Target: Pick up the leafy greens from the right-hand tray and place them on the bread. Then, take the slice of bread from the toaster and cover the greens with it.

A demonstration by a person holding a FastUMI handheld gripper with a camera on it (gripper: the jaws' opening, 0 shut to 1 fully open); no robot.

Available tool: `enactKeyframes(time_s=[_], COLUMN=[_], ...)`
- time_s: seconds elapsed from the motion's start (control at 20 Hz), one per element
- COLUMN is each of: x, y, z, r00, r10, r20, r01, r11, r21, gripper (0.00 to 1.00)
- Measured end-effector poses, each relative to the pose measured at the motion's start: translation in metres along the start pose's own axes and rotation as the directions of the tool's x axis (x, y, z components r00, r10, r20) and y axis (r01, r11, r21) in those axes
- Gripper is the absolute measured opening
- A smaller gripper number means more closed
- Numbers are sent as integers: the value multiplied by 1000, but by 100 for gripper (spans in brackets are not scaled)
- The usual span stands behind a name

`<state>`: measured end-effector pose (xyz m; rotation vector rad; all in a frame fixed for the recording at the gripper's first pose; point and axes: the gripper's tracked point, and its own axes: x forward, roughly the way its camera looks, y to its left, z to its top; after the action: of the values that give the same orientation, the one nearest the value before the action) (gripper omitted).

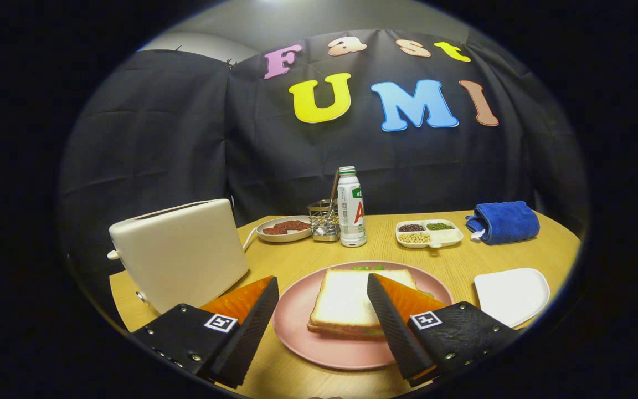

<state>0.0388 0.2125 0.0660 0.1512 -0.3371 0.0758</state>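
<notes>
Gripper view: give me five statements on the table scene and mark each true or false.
1. The gripper is open, nothing between its fingers. True.
2. The top slice of bread lies on the pink plate, with greens peeking out at its far edge. True.
3. The white tray holds leafy greens. False: it is bare.
4. The toaster stands beside the blue towel. False: they sit on opposite sides of the table, the plate between them.
5. The bottle lies on its side. False: it stands upright beside the utensil holder.
</notes>
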Motion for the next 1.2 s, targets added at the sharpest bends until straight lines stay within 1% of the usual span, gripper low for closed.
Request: enactKeyframes(time_s=[0.2, 0.35, 0.55, 0.75, 0.95, 1.2], x=[-1, -2, -1, -9, -21, -44], y=[2, -1, -1, -10, -35, -89], z=[2, 4, 3, 24, 46, 74], r00=[1000, 1000, 999, 997, 995, 990], r10=[14, 10, 34, 40, 28, -35], r20=[14, 29, 19, 62, 95, 134], r01=[-14, -11, -35, -44, -34, 34], r11=[1000, 1000, 998, 996, 998, 999], r21=[-3, 19, 51, 71, 60, 8], gripper=[98, 98, 98, 98, 98, 98])
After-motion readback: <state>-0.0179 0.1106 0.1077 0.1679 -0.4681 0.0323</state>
